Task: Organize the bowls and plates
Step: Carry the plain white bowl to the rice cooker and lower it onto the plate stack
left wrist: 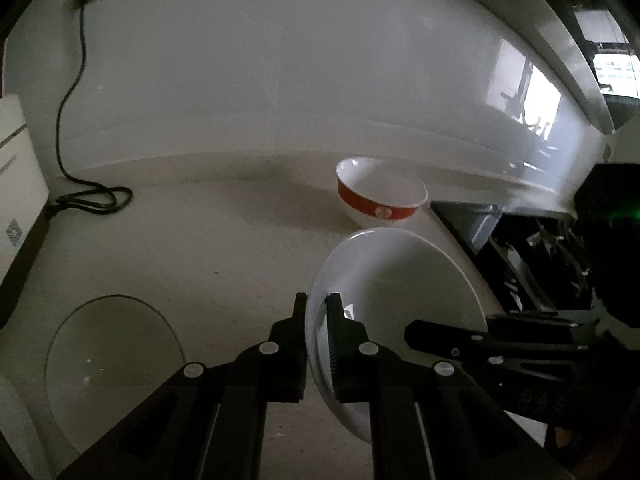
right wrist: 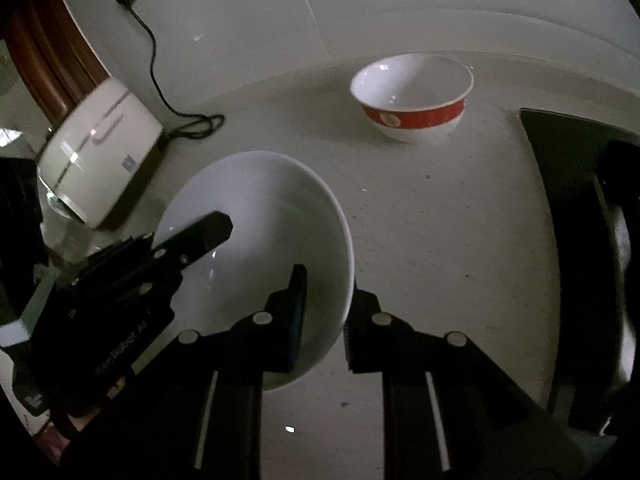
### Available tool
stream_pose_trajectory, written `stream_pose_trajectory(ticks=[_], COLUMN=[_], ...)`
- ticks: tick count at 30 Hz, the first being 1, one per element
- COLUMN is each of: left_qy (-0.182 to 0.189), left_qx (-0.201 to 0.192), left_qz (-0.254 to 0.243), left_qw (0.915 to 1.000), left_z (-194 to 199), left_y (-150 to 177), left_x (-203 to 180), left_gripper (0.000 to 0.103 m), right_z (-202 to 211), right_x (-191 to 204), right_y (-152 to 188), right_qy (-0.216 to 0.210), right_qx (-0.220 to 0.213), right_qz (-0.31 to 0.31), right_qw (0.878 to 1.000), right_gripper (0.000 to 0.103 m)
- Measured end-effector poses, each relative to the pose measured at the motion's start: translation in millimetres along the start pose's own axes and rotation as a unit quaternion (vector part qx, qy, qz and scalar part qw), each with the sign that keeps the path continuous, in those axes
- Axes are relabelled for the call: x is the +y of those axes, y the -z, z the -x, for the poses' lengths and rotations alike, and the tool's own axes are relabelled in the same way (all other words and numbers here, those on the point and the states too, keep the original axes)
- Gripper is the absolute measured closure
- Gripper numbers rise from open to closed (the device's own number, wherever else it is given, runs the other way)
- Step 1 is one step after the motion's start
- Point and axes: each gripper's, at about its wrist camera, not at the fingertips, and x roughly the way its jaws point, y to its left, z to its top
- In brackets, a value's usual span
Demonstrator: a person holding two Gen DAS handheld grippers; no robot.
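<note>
A plain white bowl (left wrist: 400,292) is held tilted above the counter. My left gripper (left wrist: 317,312) is shut on its left rim, one finger inside and one outside. My right gripper (right wrist: 326,300) straddles the opposite rim of the same white bowl (right wrist: 260,216), its fingers still a little apart around the wall. The right gripper also shows in the left wrist view (left wrist: 424,336), and the left gripper in the right wrist view (right wrist: 208,232). A white bowl with a red band (left wrist: 380,192) stands upright near the back wall; it also shows in the right wrist view (right wrist: 412,96).
A clear glass plate (left wrist: 112,364) lies on the counter at the front left. A white appliance (right wrist: 100,152) with a black cord (right wrist: 160,80) stands at the left. A dark sink or cooktop recess (left wrist: 520,248) borders the counter on the right.
</note>
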Motion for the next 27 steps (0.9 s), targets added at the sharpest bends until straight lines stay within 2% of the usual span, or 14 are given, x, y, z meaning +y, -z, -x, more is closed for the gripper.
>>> stream_pose_trajectory(ticks=[4,11,17,20,23,27], left_qy=[-0.008,0.000,-0.008,0.000,-0.007,-0.017], left_qx=[-0.022,-0.061,-0.074,-0.085,-0.097,-0.094], left_qz=[0.014,0.062,0.061,0.066,0.066,0.069], left_qw=[0.9996,0.9962,0.9953,0.9942,0.9931,0.9930], left_z=[15,40,43,47,53,57], left_y=[-1,-1,-1,-1,-2,-3], left_x=[12,40,41,42,44,49], left_gripper=[0.092,0.091,0.090,0.090,0.090,0.090], right_z=[2,15,11,17,21,19], right_x=[10,29,40,38,40,48], right_y=[1,-1,-1,1,0,-1], right_qy=[-0.027,-0.087,-0.081,-0.090,-0.099,-0.096], right_qx=[-0.009,-0.048,-0.056,-0.068,-0.084,-0.093], right_qz=[-0.003,0.002,0.000,-0.011,-0.011,-0.008], right_qw=[1.000,0.995,0.995,0.994,0.991,0.991], right_gripper=[0.084,0.084,0.083,0.083,0.083,0.083])
